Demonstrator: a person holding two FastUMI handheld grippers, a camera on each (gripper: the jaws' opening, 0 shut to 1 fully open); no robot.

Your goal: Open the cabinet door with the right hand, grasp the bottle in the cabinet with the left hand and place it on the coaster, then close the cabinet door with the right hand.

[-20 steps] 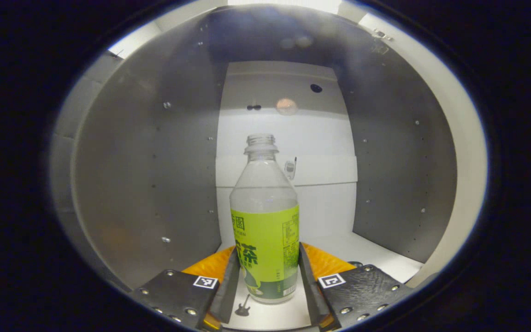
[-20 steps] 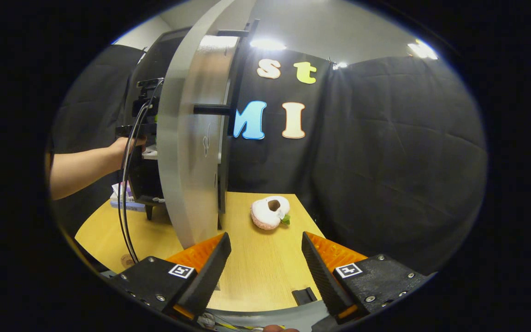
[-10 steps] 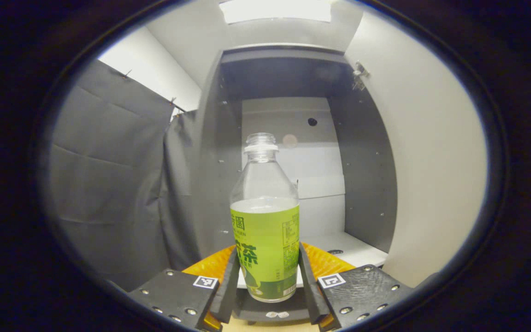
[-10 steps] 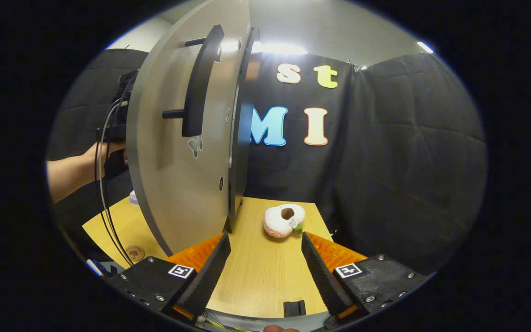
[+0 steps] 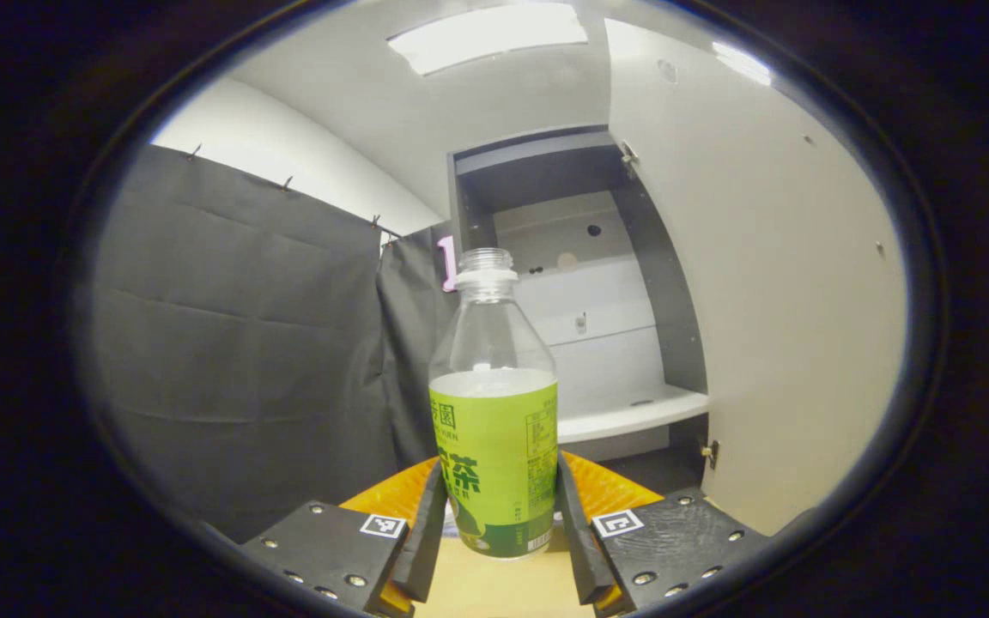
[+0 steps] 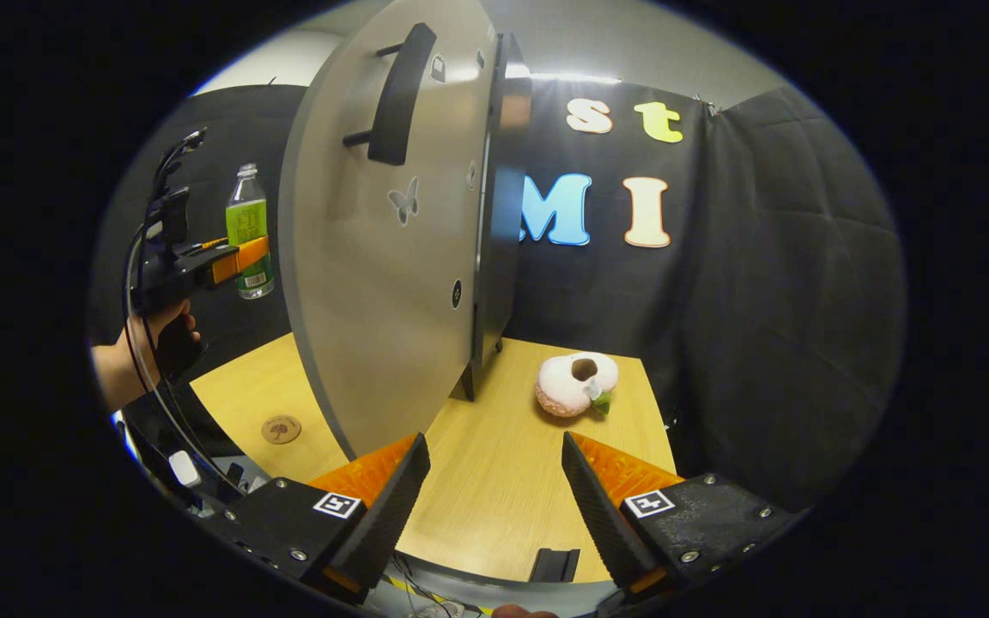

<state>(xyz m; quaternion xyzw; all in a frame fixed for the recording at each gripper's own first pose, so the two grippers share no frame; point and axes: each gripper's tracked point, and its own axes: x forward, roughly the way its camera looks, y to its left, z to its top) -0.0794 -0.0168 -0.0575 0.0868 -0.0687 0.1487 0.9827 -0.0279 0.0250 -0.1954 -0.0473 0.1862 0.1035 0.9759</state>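
The bottle [image 5: 494,429], pinched upright in the left gripper [image 5: 494,524], has now come clear of the cabinet [image 5: 580,300] and hangs above the table, coaster [image 6: 281,428] below, while the right gripper [image 6: 494,498] waits spread near the open door [image 6: 383,257].

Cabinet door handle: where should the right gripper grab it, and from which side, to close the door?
Judging from the right gripper view, take the handle at mid-length, between its two standoff posts. It is a vertical bar held off the outer face of the open cabinet door, so come at that face head-on with the jaws spread horizontally, one either side of the bar. The right gripper is open and low, so it would need to rise.
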